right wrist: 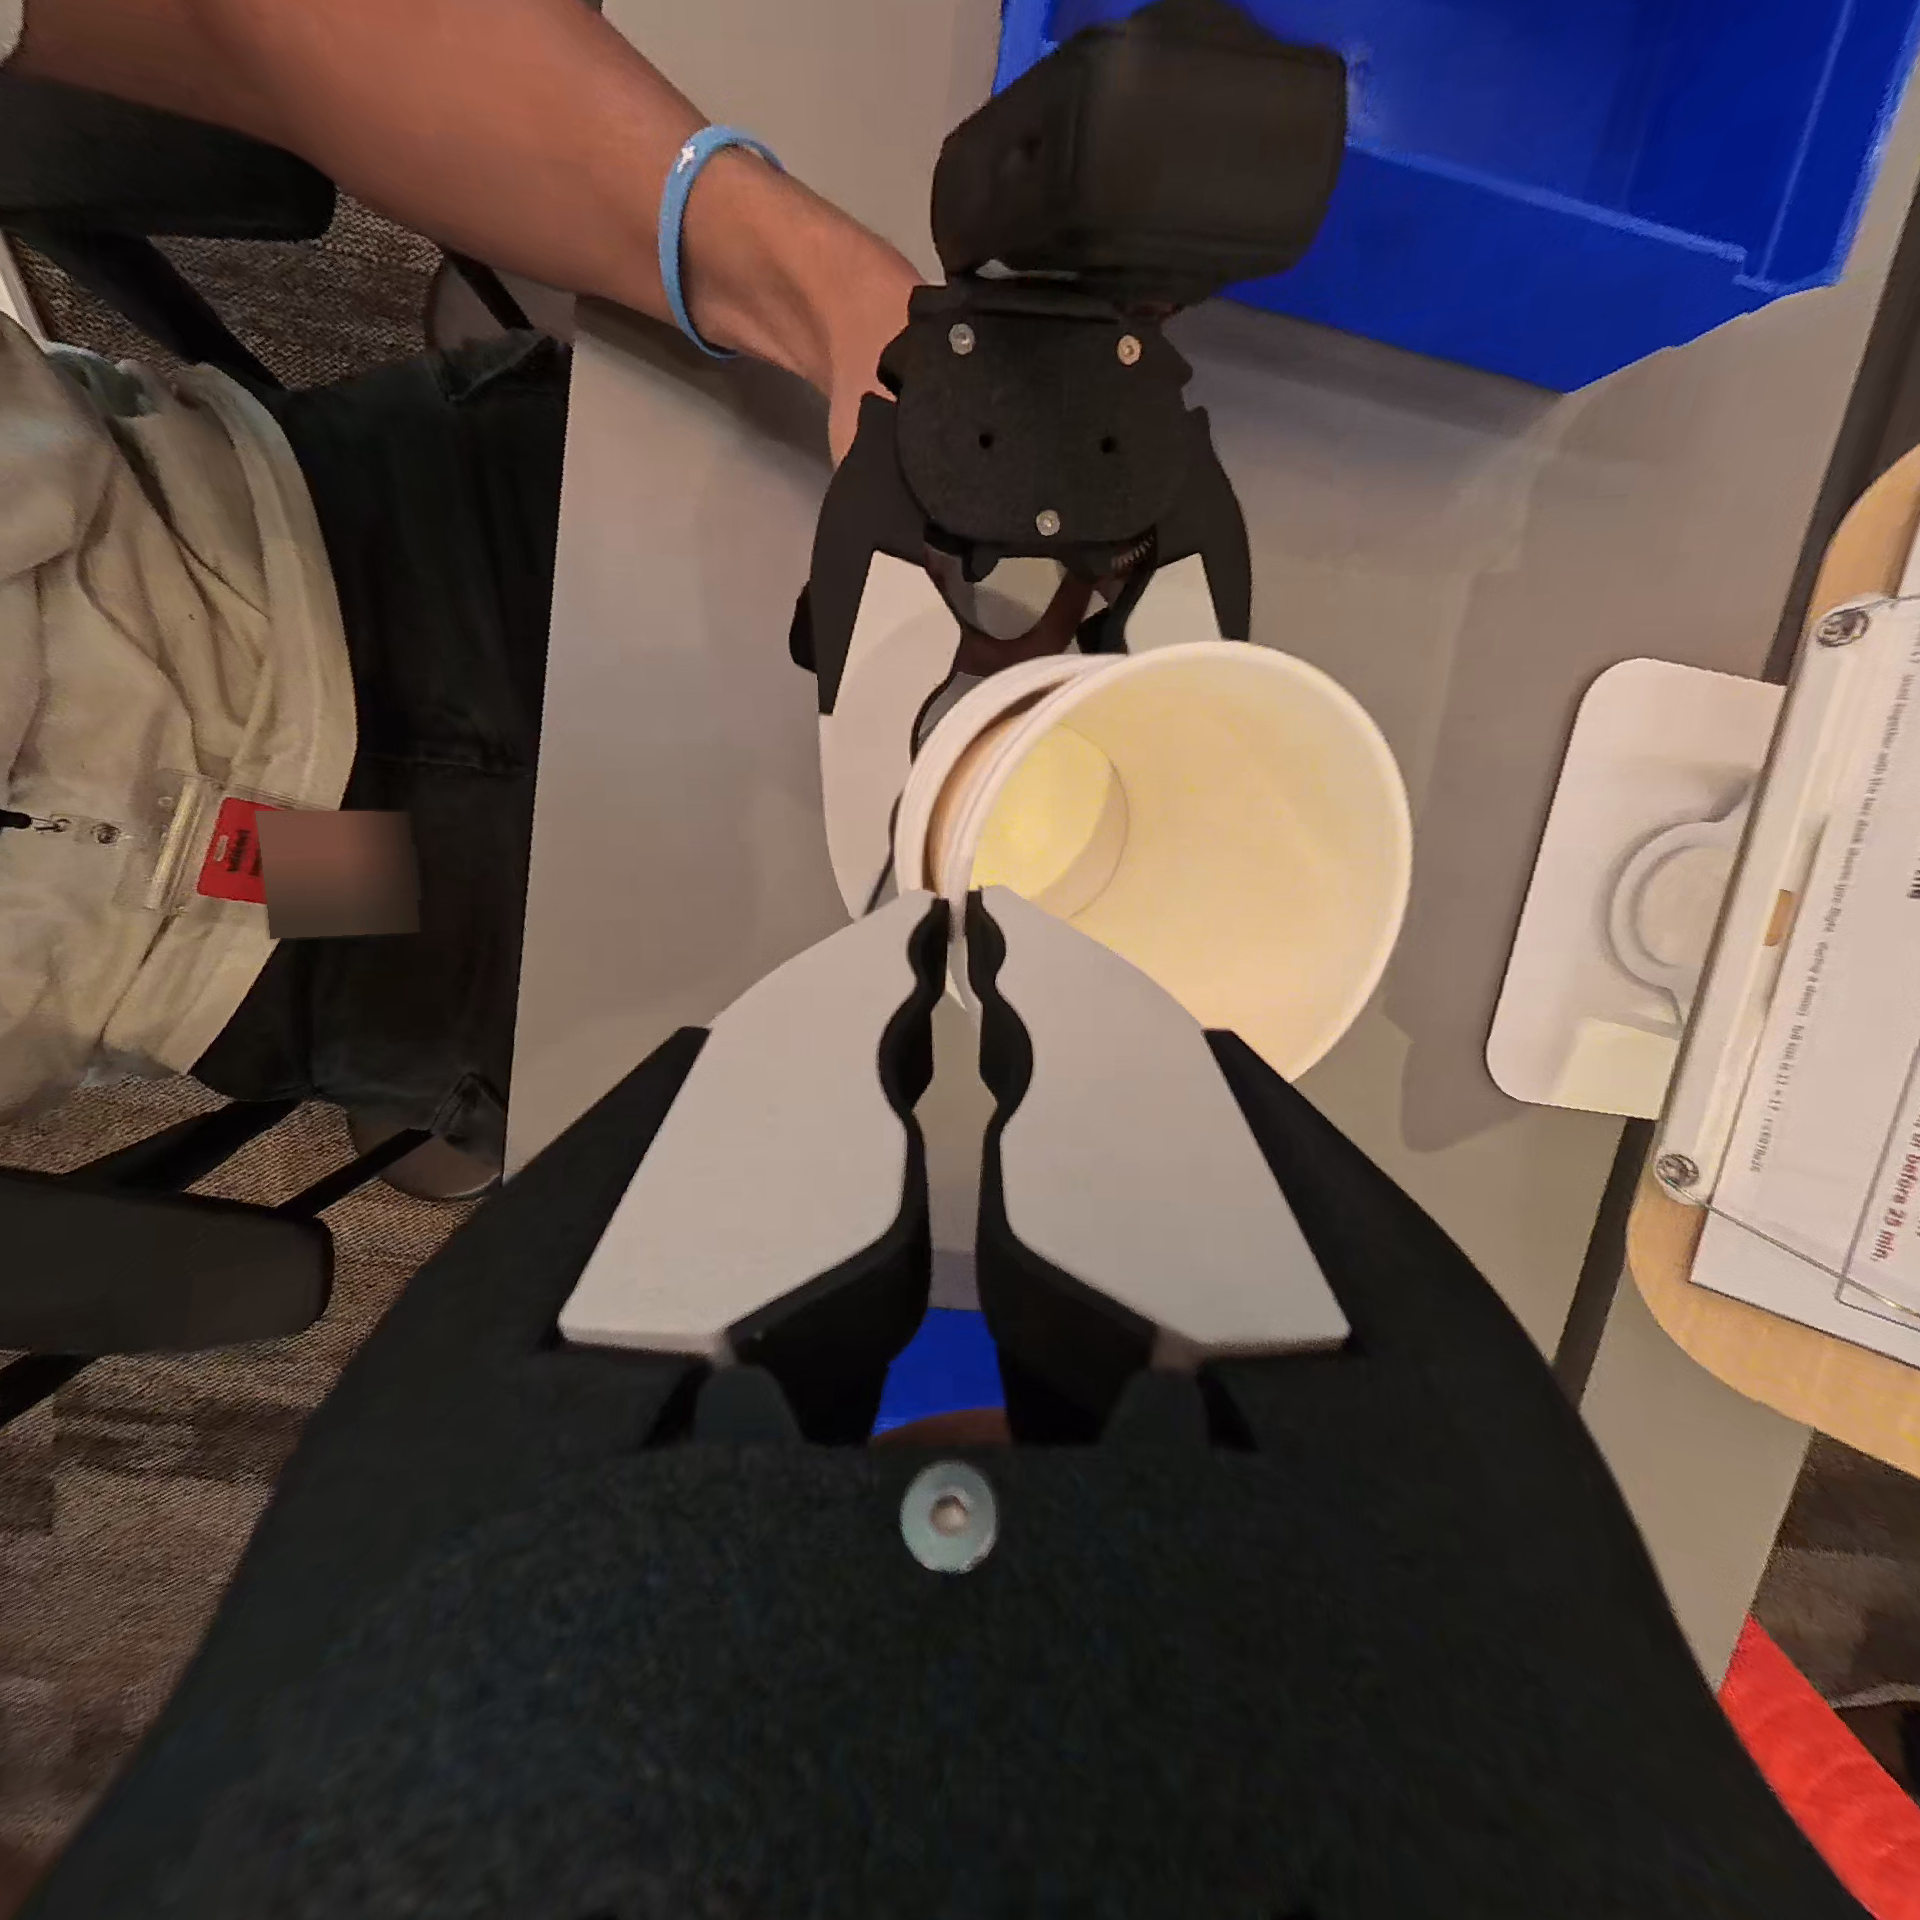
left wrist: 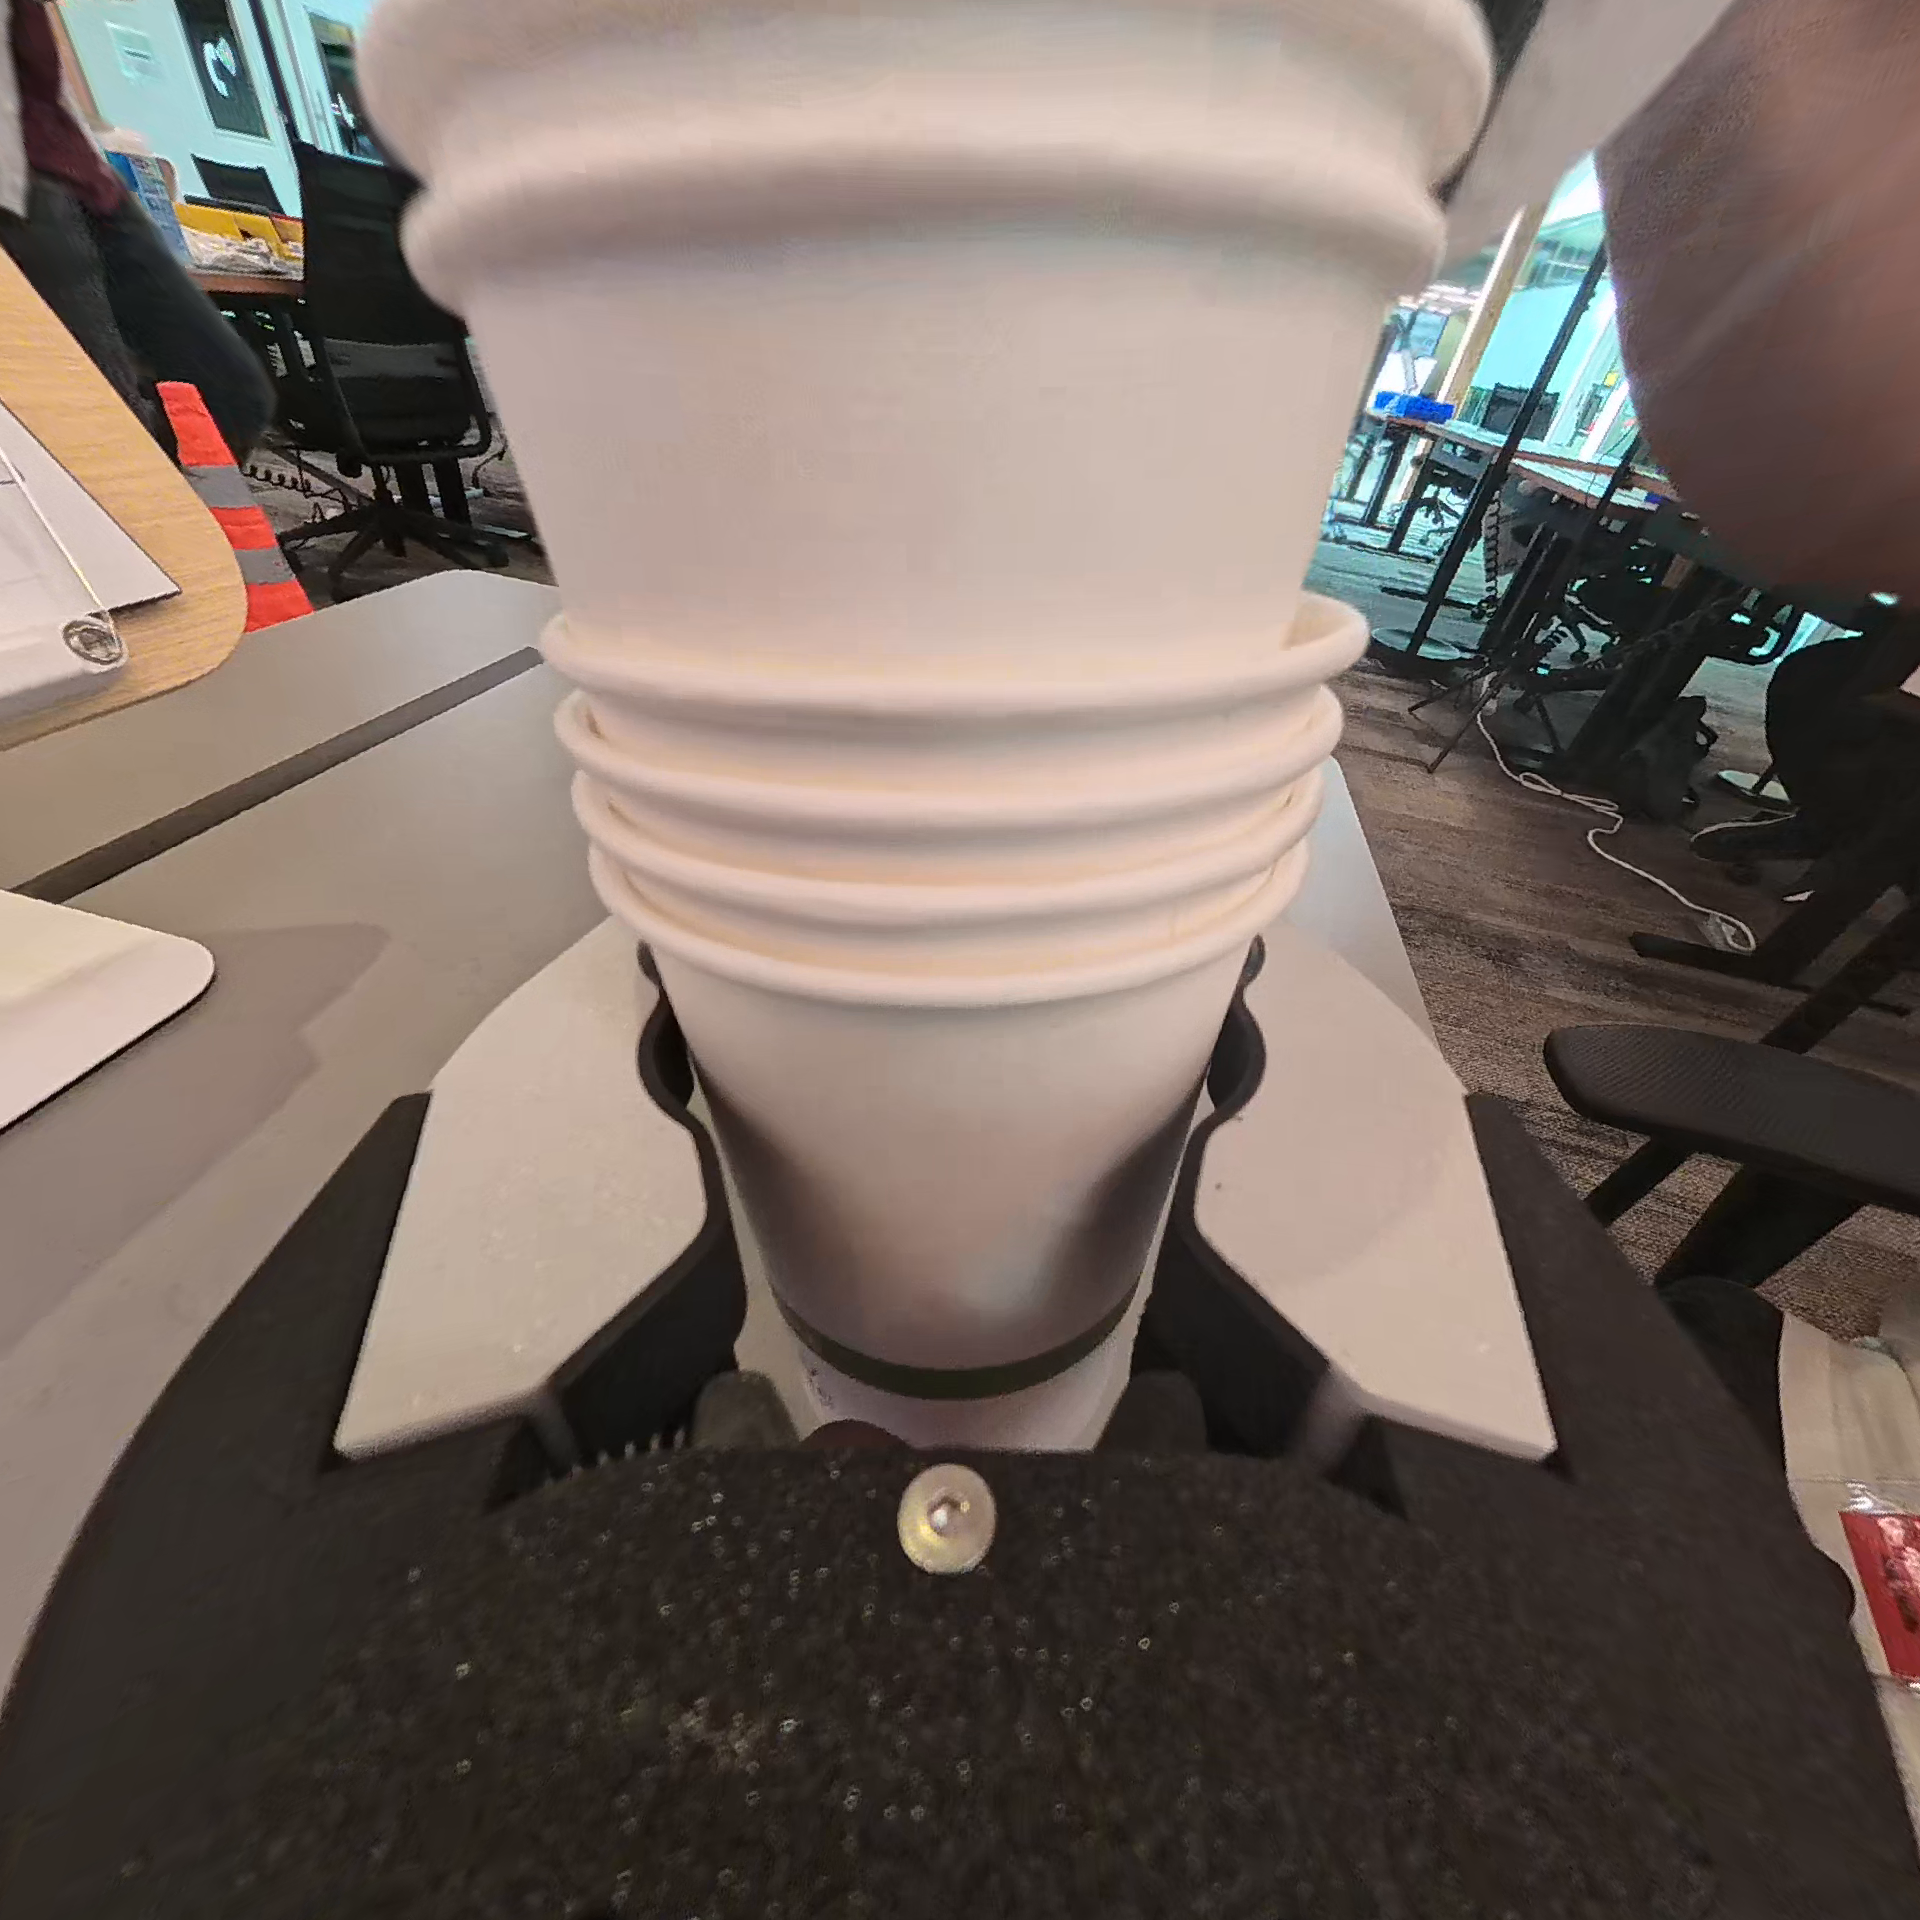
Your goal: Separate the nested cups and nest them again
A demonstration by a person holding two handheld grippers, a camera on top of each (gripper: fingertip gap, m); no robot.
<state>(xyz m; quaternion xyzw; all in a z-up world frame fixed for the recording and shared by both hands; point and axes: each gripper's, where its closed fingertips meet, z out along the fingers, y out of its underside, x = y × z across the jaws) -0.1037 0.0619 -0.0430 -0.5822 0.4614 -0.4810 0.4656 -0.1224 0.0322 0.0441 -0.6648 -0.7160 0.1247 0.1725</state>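
A grey tabletop (right wrist: 686, 727) stretches beneath two hand-held tools working a stack of white paper cups (left wrist: 940, 810), with a blue bin (right wrist: 1558, 156) at the far side and a white moulded tray (right wrist: 1621, 914) to the right. The left tool (left wrist: 951, 1101) is clamped around the lowest cup's wall, holding the stack above the tabletop. The right tool (right wrist: 958, 920) is pinched shut on the near rim of the upper cups (right wrist: 1195, 831), which sit tilted and only partly seated in the stack. Judging by that gap, a straight pull along the stack's axis, with the left grip steady and not crushing the paper, should part them cleanly. A clear-sleeved printed sheet (right wrist: 1829, 987) lies far right and a red badge (right wrist: 234, 847) hangs at the left; their writing goes unreported.
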